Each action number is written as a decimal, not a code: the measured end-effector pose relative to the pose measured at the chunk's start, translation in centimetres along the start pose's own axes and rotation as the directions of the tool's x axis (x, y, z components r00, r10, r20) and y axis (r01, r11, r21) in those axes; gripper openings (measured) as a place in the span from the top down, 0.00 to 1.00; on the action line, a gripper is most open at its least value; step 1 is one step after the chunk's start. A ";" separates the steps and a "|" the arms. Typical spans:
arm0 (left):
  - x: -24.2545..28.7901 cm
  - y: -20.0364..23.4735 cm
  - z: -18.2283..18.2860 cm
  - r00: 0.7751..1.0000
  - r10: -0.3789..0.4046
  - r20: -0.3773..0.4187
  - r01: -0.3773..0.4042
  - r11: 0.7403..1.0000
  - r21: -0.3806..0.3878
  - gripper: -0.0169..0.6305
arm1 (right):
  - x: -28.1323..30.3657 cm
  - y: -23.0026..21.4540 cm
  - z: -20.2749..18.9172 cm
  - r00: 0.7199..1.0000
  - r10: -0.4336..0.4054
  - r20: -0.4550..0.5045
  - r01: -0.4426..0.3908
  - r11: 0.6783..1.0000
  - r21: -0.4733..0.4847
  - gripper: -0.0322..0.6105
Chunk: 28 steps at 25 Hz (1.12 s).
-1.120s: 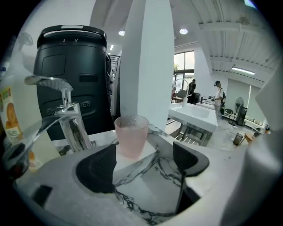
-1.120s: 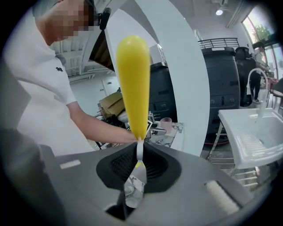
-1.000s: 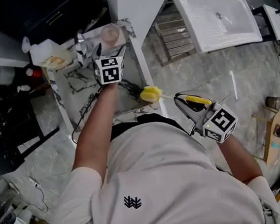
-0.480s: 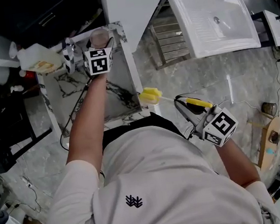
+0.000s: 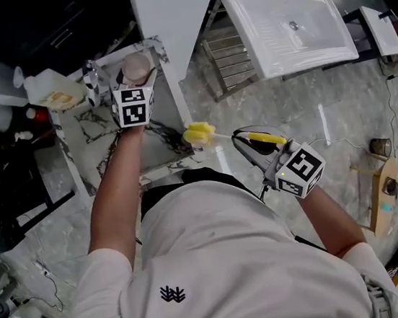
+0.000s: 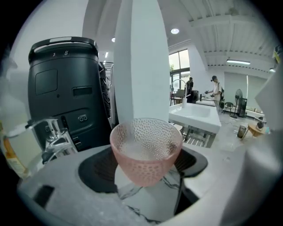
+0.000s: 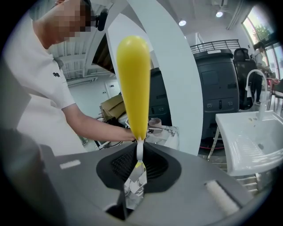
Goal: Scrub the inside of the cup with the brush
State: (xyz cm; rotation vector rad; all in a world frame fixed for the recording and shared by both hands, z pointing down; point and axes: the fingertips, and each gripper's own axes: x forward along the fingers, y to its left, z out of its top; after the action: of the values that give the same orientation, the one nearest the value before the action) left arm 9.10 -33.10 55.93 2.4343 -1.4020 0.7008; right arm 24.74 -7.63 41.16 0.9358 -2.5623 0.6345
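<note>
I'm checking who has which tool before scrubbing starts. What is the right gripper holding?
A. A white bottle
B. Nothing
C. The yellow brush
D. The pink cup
C: in the right gripper view, the right gripper has its jaws shut on the thin stem of the yellow brush, whose head points away from it. The pink cup stands apart on the marble table.

Left hand-held gripper (image 5: 132, 80) closes its jaws around cup (image 5: 134, 67); right hand-held gripper (image 5: 241, 142) clamps brush (image 5: 199, 134).

Marble table (image 5: 96, 140); pink cup (image 5: 136, 67) upright near far edge.
</note>
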 end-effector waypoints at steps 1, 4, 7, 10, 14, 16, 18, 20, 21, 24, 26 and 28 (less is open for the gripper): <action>-1.1 -0.6 0.1 1.000 -0.015 0.001 0.015 1.000 0.009 0.39 | 0.0 0.3 0.1 1.000 0.003 0.006 -0.003 1.000 -0.003 0.88; -4.2 -2.1 -0.1 0.998 -0.055 -0.001 0.055 0.998 0.040 0.39 | 0.2 1.2 0.7 1.000 0.009 0.017 -0.009 1.000 -0.017 0.88; -6.8 -2.0 -1.1 0.997 -0.080 -0.002 0.080 0.995 0.065 0.39 | 0.8 2.1 1.3 1.000 0.012 0.029 -0.011 0.999 -0.031 0.88; -9.8 -1.4 -1.9 0.995 -0.095 -0.016 0.096 0.992 0.086 0.39 | 1.5 3.2 2.0 0.999 0.020 0.039 -0.019 0.999 -0.041 0.88; -13.3 -0.7 -2.8 0.992 -0.120 -0.048 0.125 0.983 0.133 0.39 | 2.8 4.7 3.4 0.998 0.026 0.056 -0.023 0.998 -0.054 0.88; -15.0 0.0 -3.8 0.989 -0.126 -0.077 0.137 0.978 0.155 0.39 | 3.8 5.6 4.2 0.997 0.037 0.067 -0.032 0.997 -0.065 0.88; -16.7 0.7 -5.1 0.986 -0.126 -0.106 0.144 0.972 0.187 0.39 | 4.8 6.7 5.2 0.995 0.051 0.081 -0.045 0.996 -0.079 0.88; -18.1 1.3 -6.3 0.983 -0.127 -0.131 0.153 0.966 0.208 0.39 | 5.6 7.9 6.3 0.993 0.065 0.100 -0.056 0.994 -0.091 0.88; -18.8 1.6 -6.9 0.981 -0.131 -0.142 0.159 0.965 0.208 0.39 | 5.9 8.6 6.8 0.991 0.072 0.110 -0.062 0.994 -0.095 0.88; -20.6 2.2 -8.2 0.975 -0.147 -0.164 0.180 0.962 0.205 0.39 | 6.9 10.6 8.4 0.986 0.096 0.137 -0.082 0.991 -0.107 0.88; -21.6 2.5 -8.8 0.972 -0.159 -0.174 0.194 0.958 0.210 0.39 | 7.7 11.9 9.4 0.981 0.117 0.153 -0.100 0.988 -0.116 0.88; -22.2 2.8 -9.2 0.968 -0.171 -0.184 0.209 0.954 0.216 0.39 | 8.6 13.2 10.2 0.977 0.139 0.163 -0.119 0.985 -0.125 0.88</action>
State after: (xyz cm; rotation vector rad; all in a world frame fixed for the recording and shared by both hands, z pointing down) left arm -5.32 -14.06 52.18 2.5733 -1.0568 1.0419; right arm 8.04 -8.26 32.63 0.8225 -2.7970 0.4525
